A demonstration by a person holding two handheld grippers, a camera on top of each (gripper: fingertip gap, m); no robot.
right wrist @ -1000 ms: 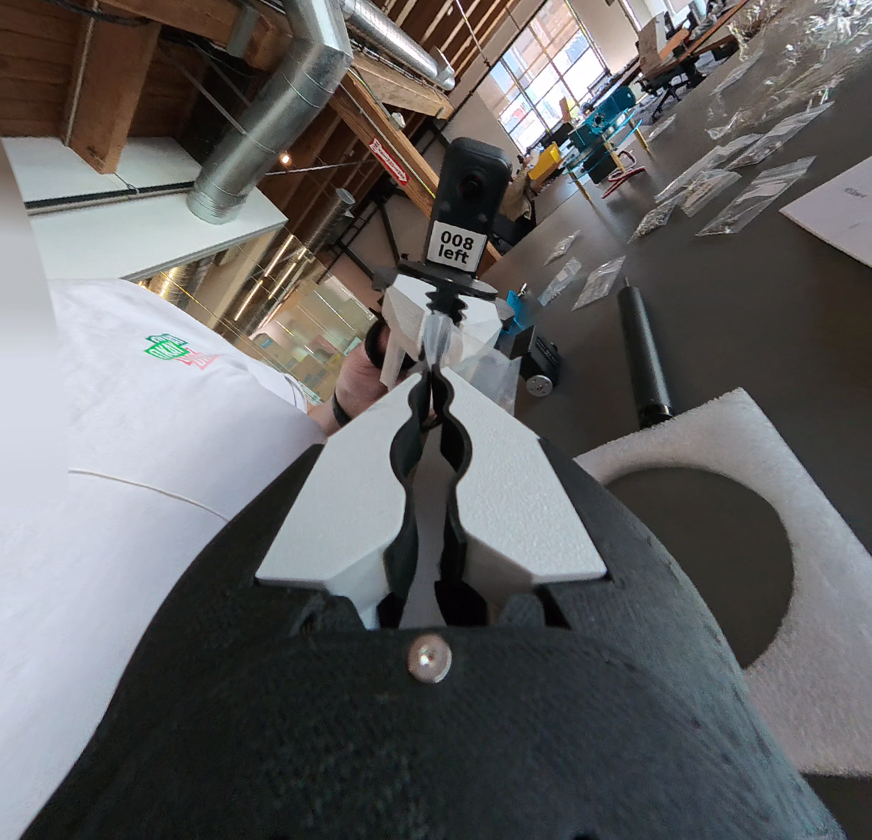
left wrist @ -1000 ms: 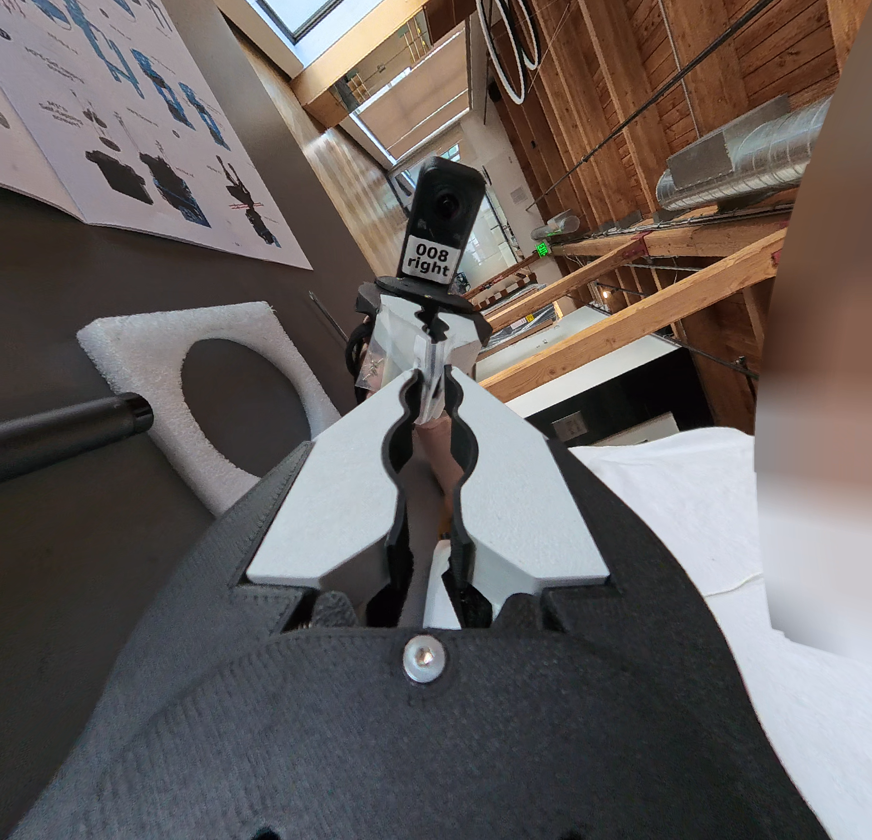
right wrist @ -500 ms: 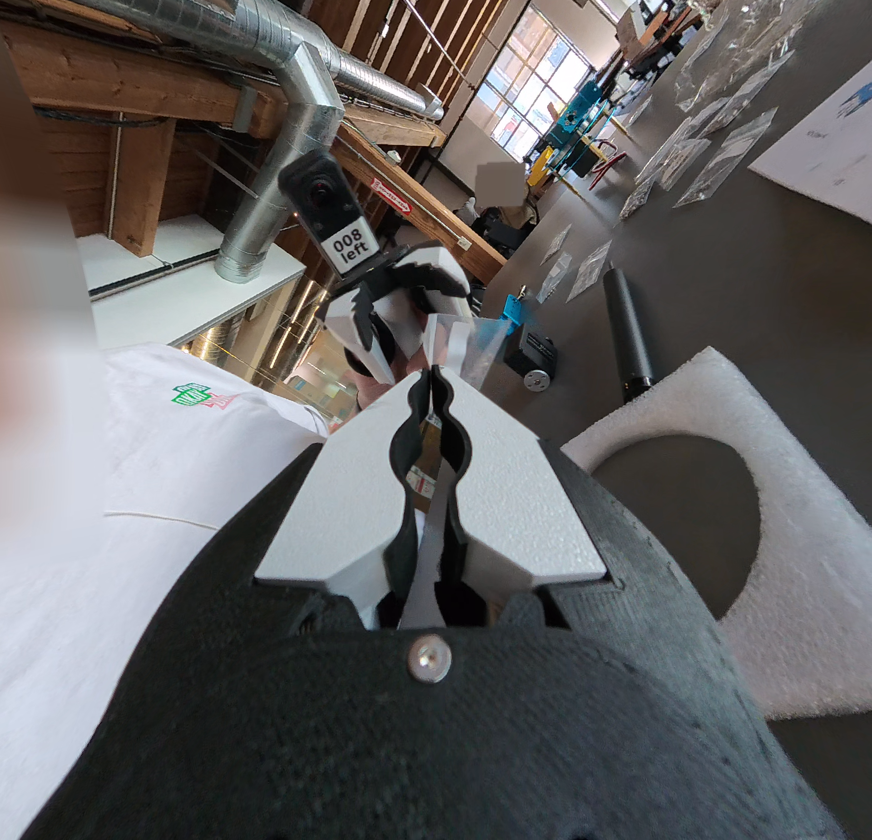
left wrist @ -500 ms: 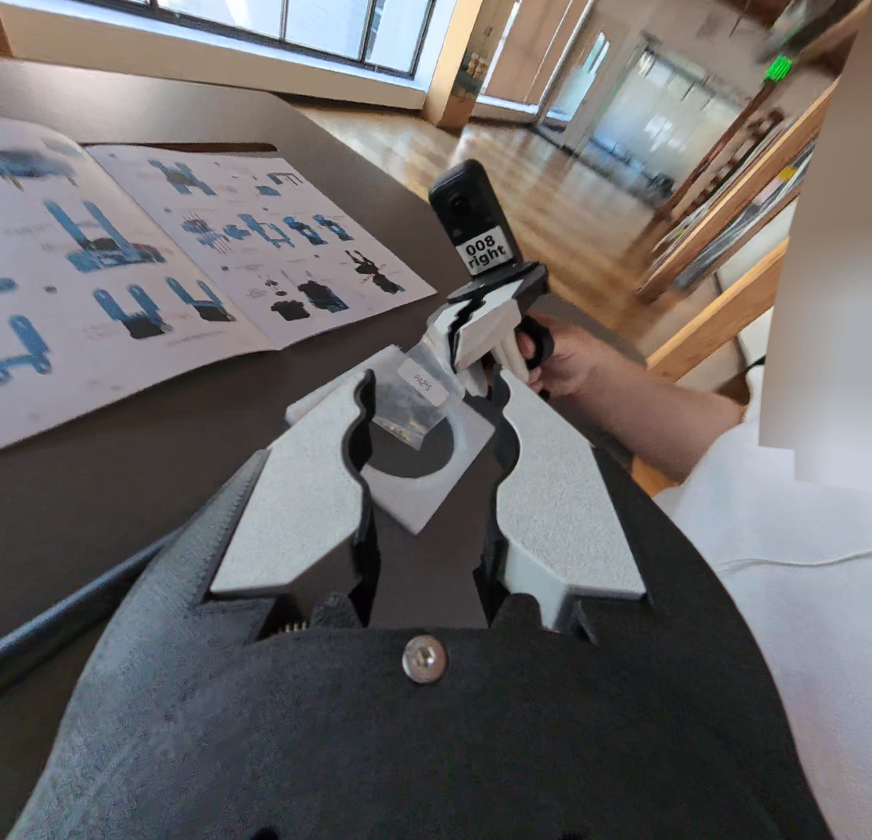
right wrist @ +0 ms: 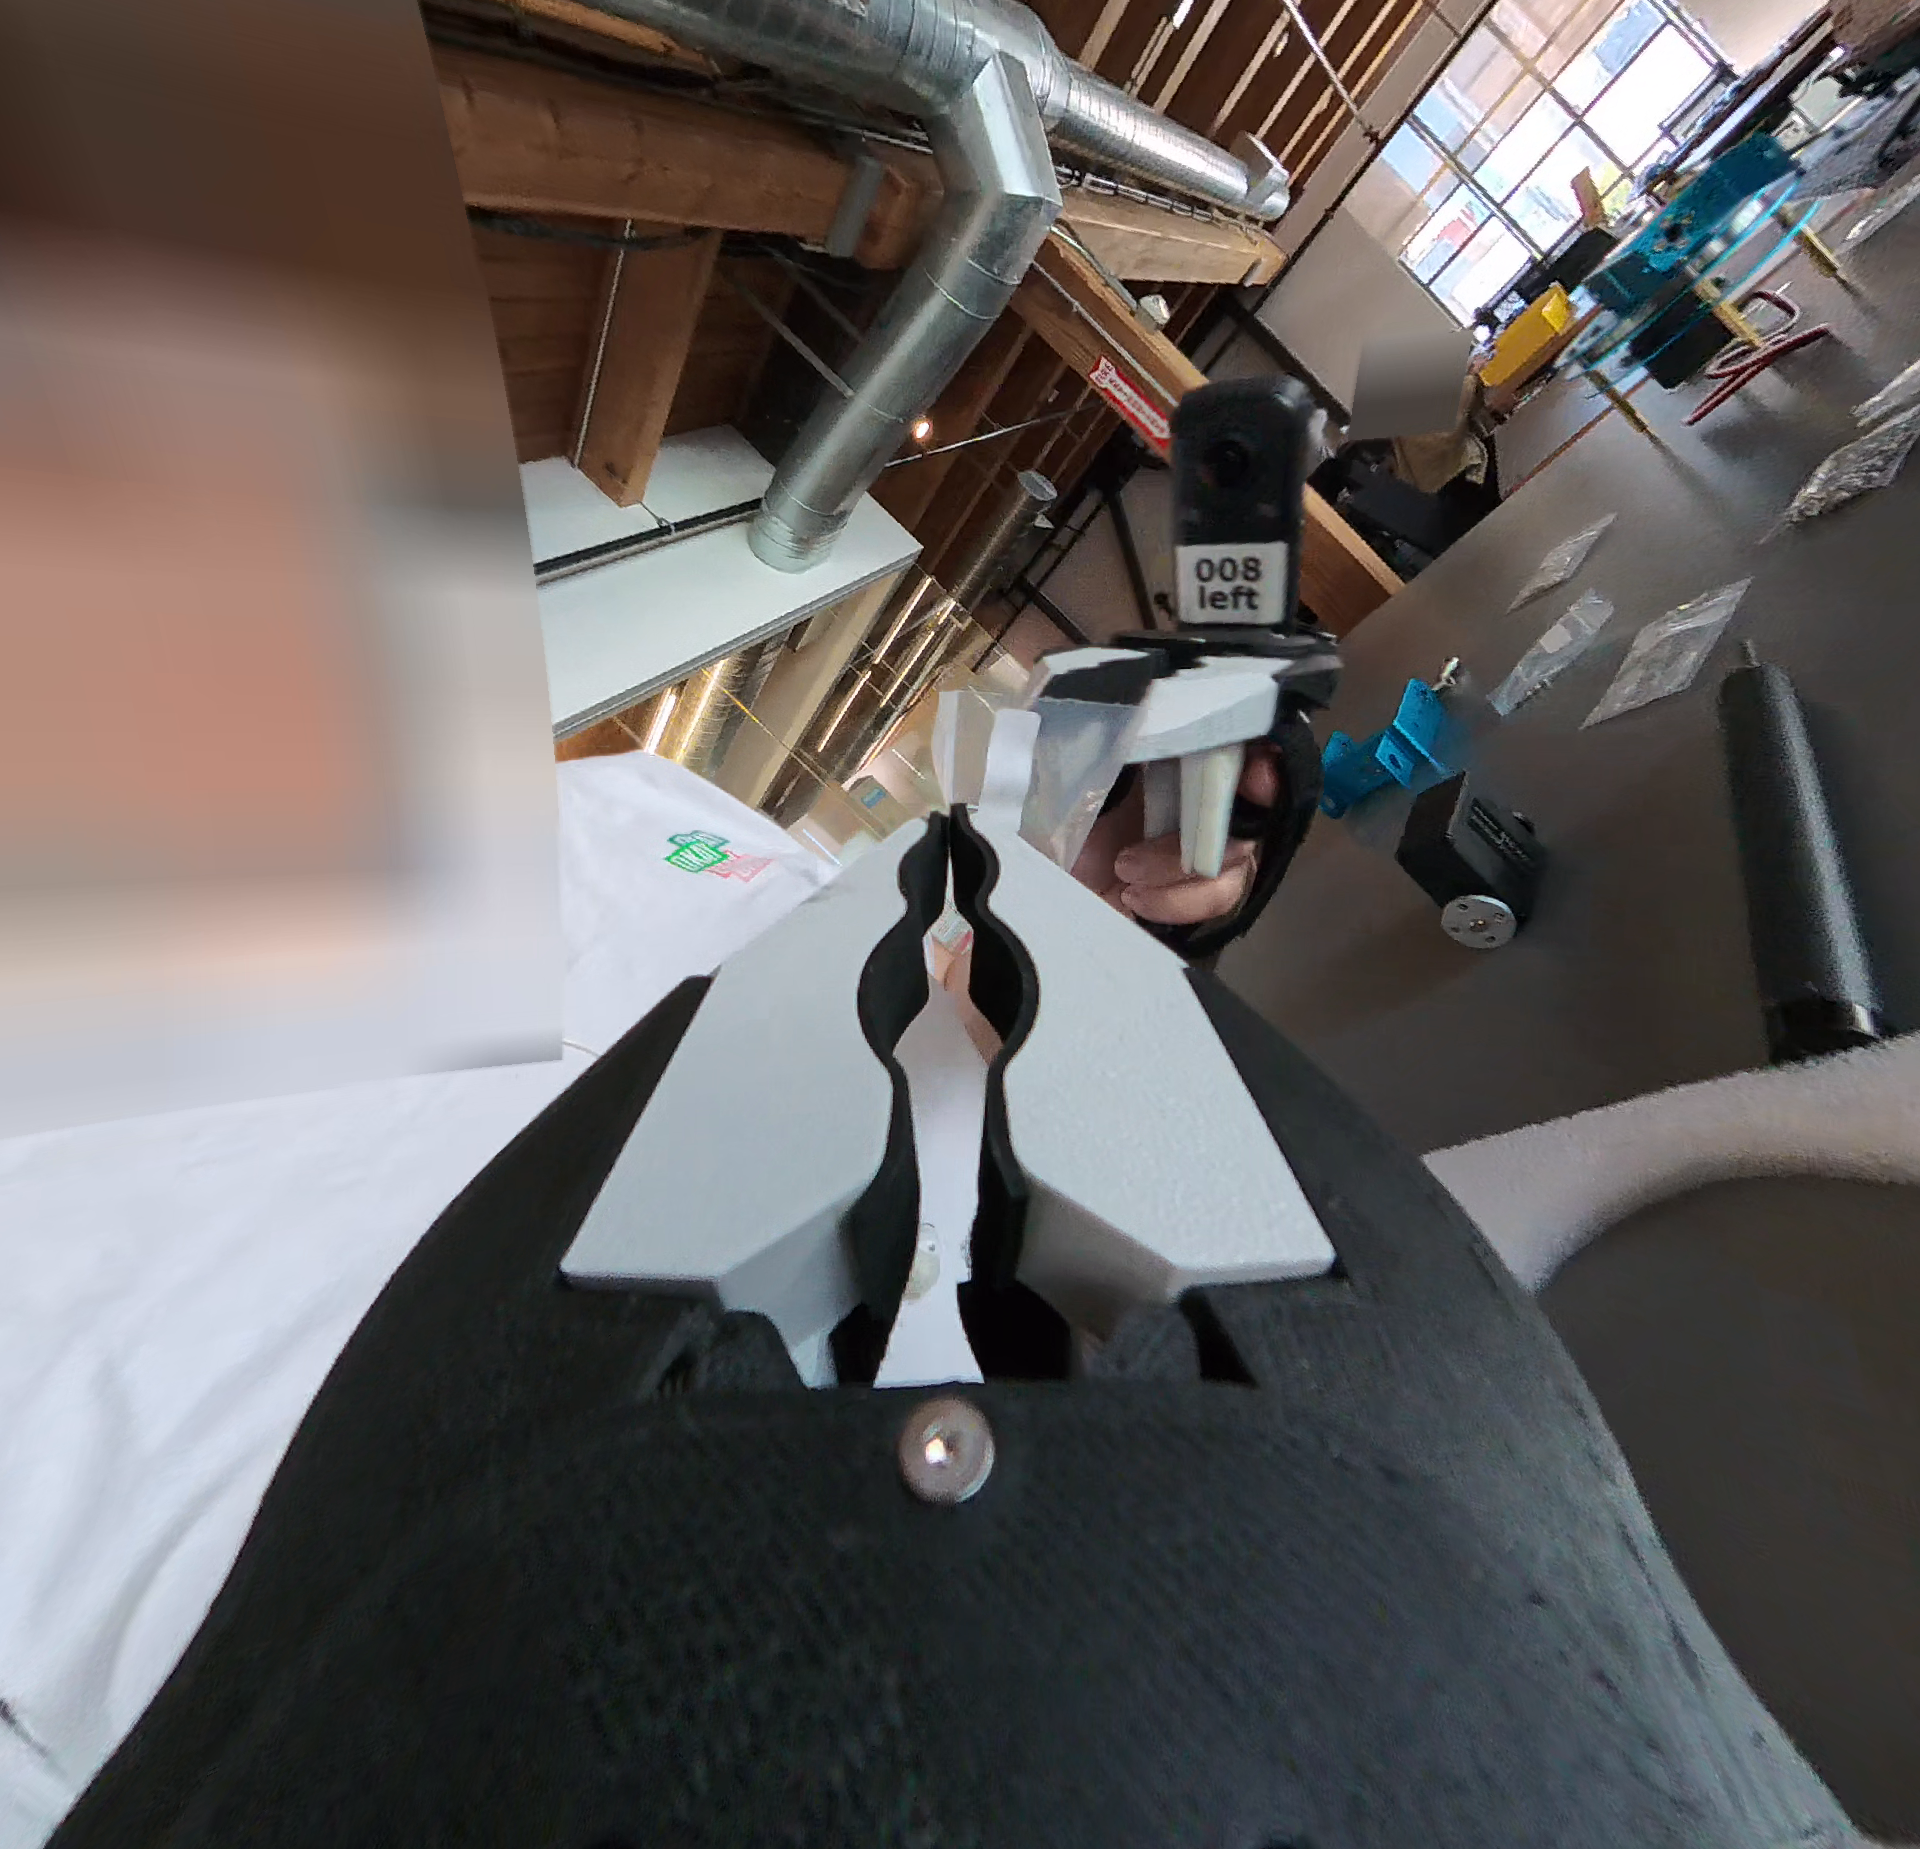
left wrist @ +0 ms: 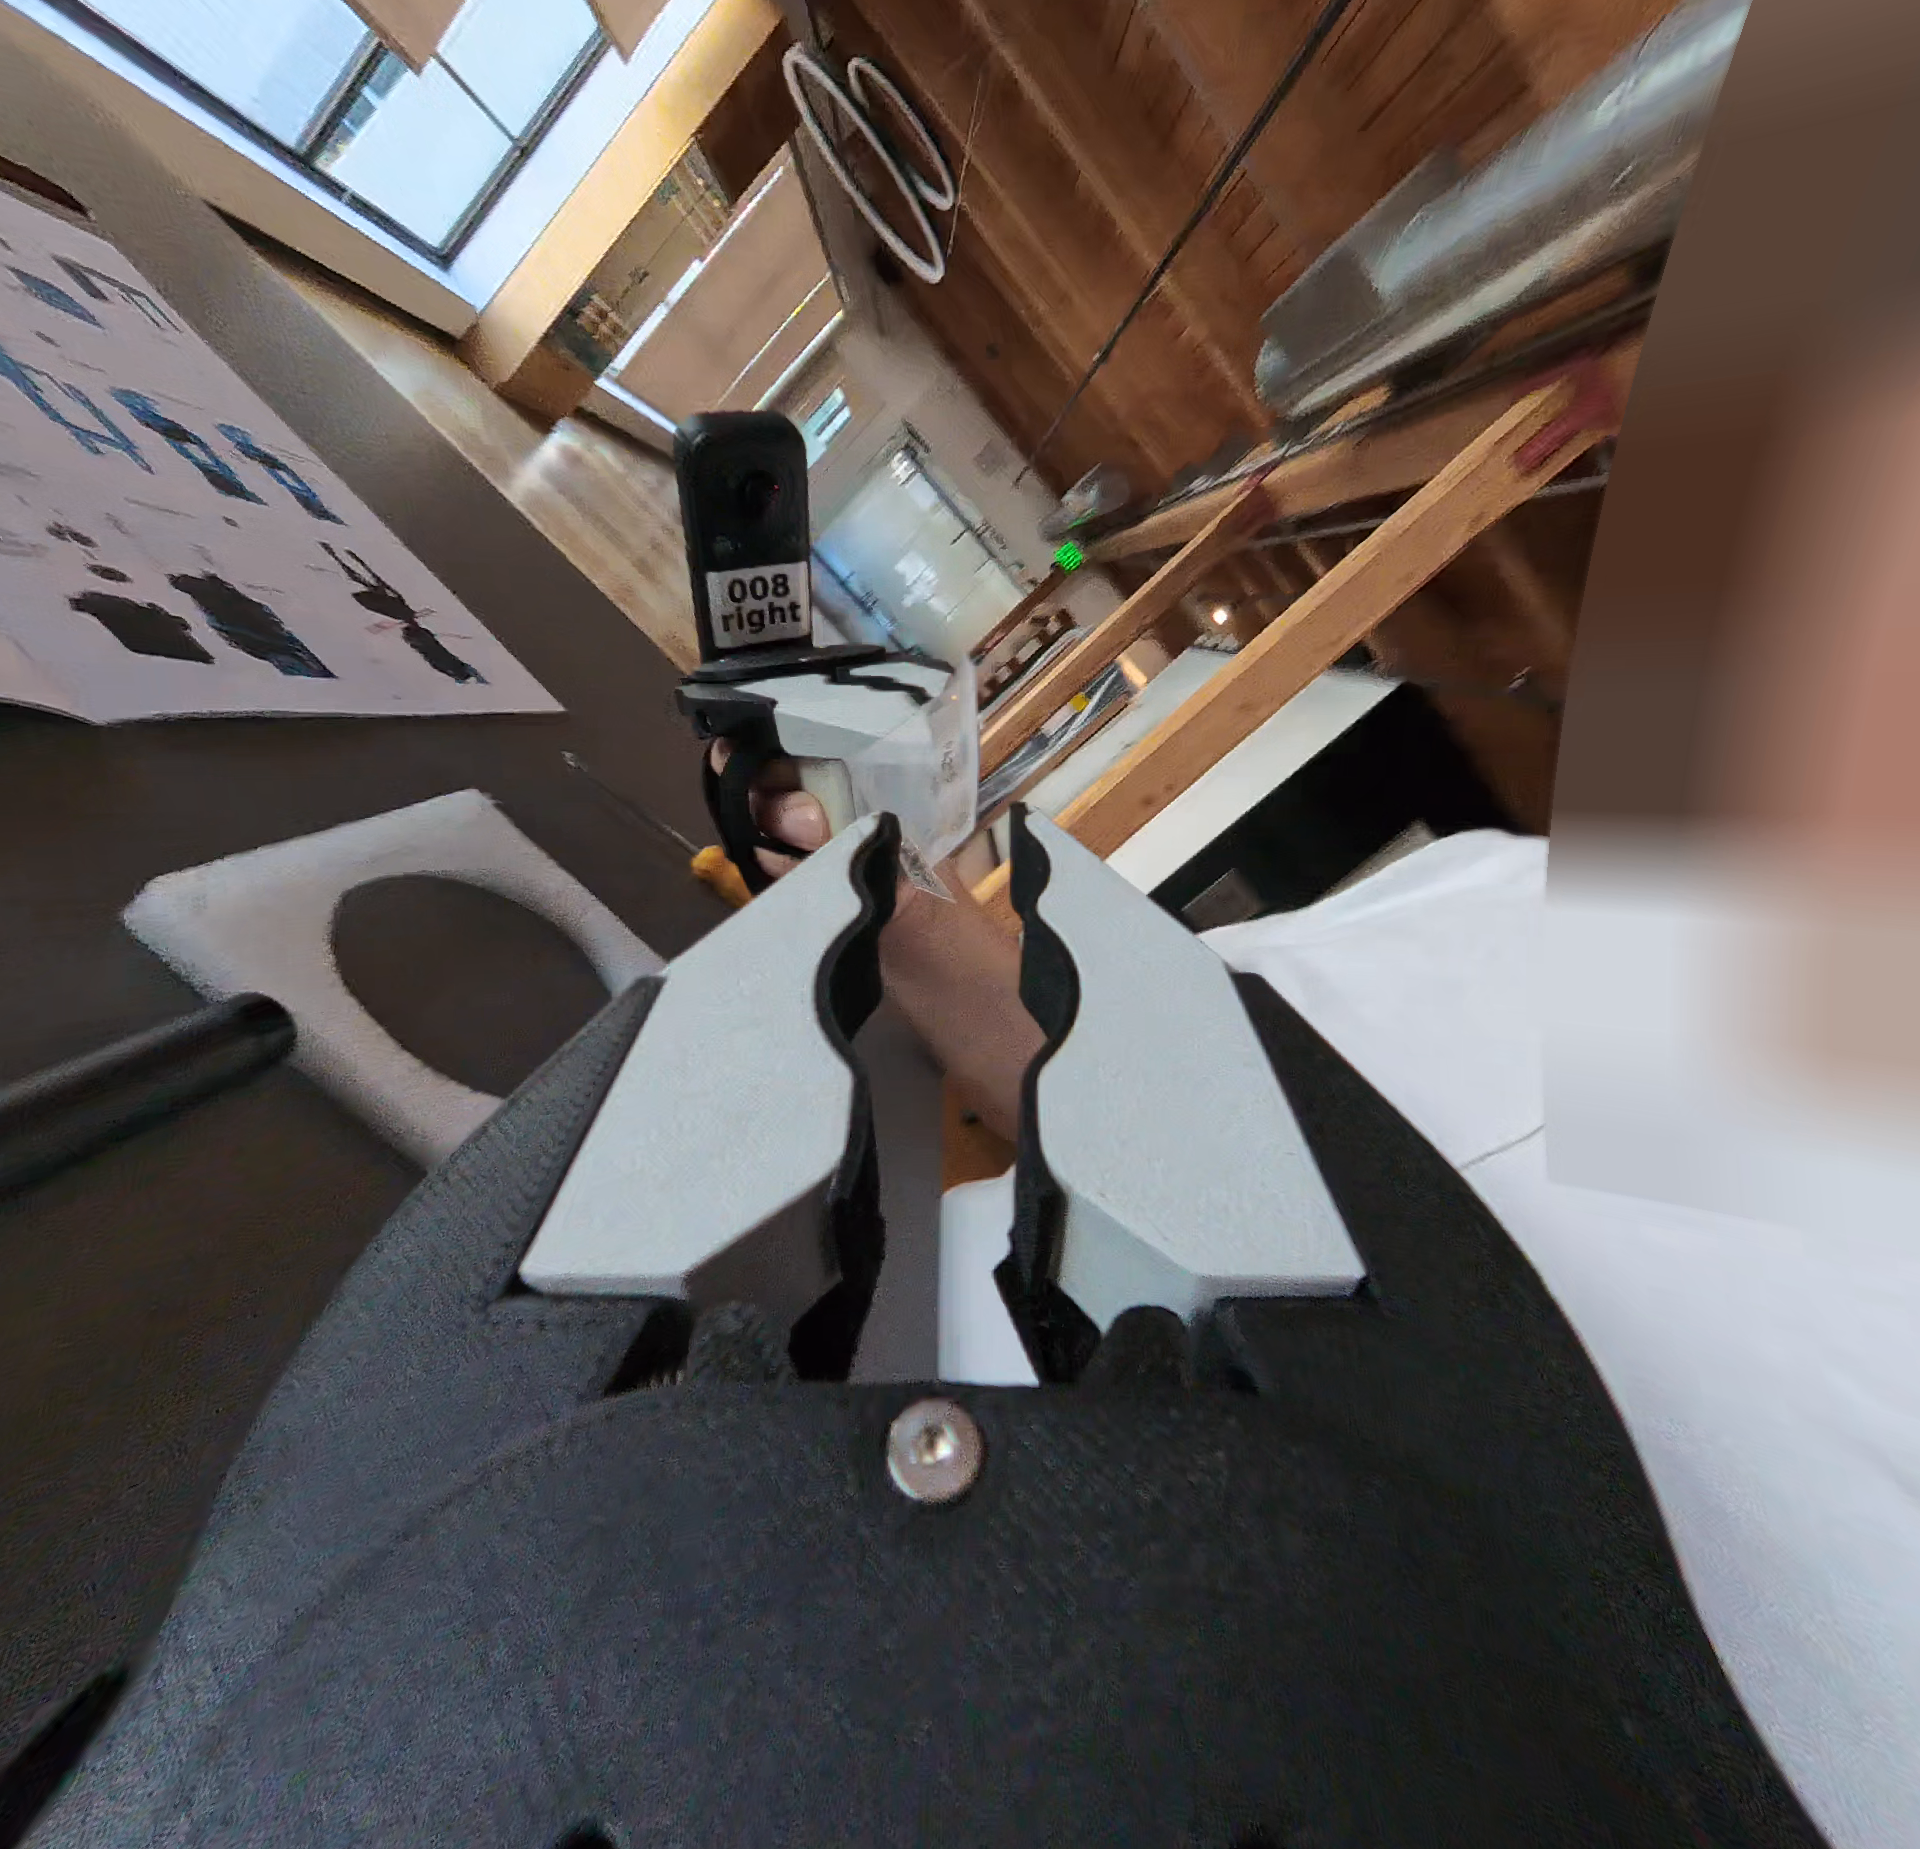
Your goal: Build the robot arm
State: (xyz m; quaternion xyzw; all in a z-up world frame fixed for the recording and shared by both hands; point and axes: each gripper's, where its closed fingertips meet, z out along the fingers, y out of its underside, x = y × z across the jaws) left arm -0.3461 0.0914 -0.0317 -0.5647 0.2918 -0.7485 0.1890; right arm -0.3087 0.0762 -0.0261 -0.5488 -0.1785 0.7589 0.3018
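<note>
My right gripper (right wrist: 951, 820) is shut on a small clear plastic bag (right wrist: 1065, 776) and holds it up in the air. In the left wrist view the right gripper (left wrist: 920, 693) shows ahead with the bag (left wrist: 930, 771) hanging from its tips. My left gripper (left wrist: 951, 823) is open, and the bag's lower corner lies between its fingertips, close to the left finger (left wrist: 878, 843). In the right wrist view the left gripper (right wrist: 1049, 682) shows right beside the bag, jaws apart. A hand holds each gripper's handle.
A white foam piece (left wrist: 260, 906) with a round hole lies on the dark table (right wrist: 1558, 604), beside a black cylinder (right wrist: 1797, 864). A printed sheet (left wrist: 156, 552) lies farther off. A blue bracket (right wrist: 1392, 750), a black motor (right wrist: 1475, 854) and several clear bags (right wrist: 1662, 646) lie beyond. A person's white shirt (left wrist: 1558, 1280) is close. The left gripper's tips are roughly 5 cm from the right gripper's.
One second ago both grippers were shut on the bag. The left gripper opened, swung away, and has come back open around the bag's corner. The right gripper stayed shut on the bag.
</note>
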